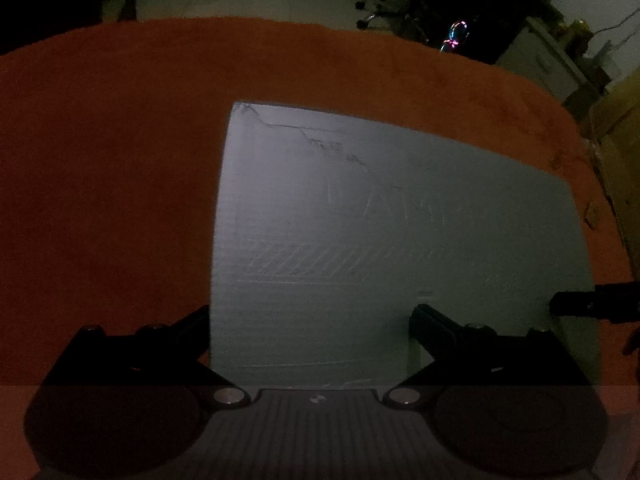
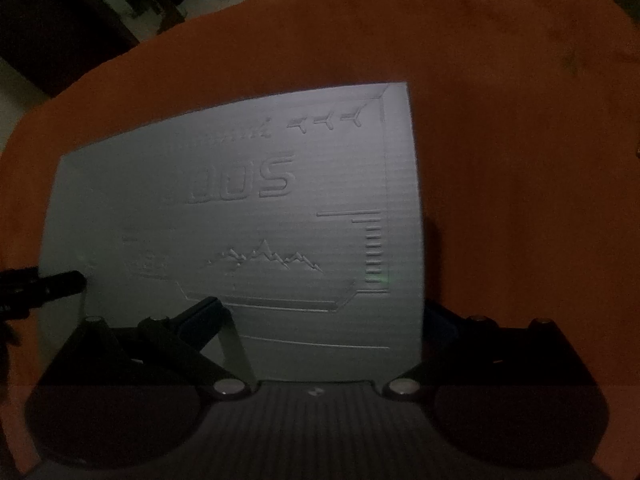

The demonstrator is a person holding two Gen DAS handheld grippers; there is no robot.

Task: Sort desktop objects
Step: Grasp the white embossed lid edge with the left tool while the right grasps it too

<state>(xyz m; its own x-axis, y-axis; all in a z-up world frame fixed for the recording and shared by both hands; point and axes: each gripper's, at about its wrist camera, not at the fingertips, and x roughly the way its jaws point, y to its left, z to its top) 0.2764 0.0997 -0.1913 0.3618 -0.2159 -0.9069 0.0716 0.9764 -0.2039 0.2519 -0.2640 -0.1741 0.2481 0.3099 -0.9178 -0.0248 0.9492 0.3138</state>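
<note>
**A:** Where does the grey embossed board (image 2: pixel 248 208) lie from the fingers?

**B:** Flat on the orange tablecloth (image 2: pixel 520 140), running forward from both grippers. The left gripper (image 1: pixel 310 316) straddles its left edge: one finger sits out over the cloth, the other over the board's face. The right gripper (image 2: pixel 320 312) mirrors that at the right edge, one finger over the embossed lines and the other just past the edge.

**A:** Are the fingers clamped on anything?

**B:** No. Both pairs are spread wide with nothing between them but the board's surface below. Whether any fingertip touches the board, I can't tell; the light is too dim.

**A:** Which hand is nearer?

**B:** Neither, as far as I can judge. Each view shows the other gripper's dark tip poking in at the side, so they flank the board's near end about evenly.

**A:** And its long axis?

**B:** It seems to run away from the fingers, though the fisheye bends the outline. The embossed "500" reads upside down in the right wrist view, so the top of the design faces the person.

**A:** So the coming move?

**B:** Probably a two-handed grasp, each gripper taking its own side edge.
</note>
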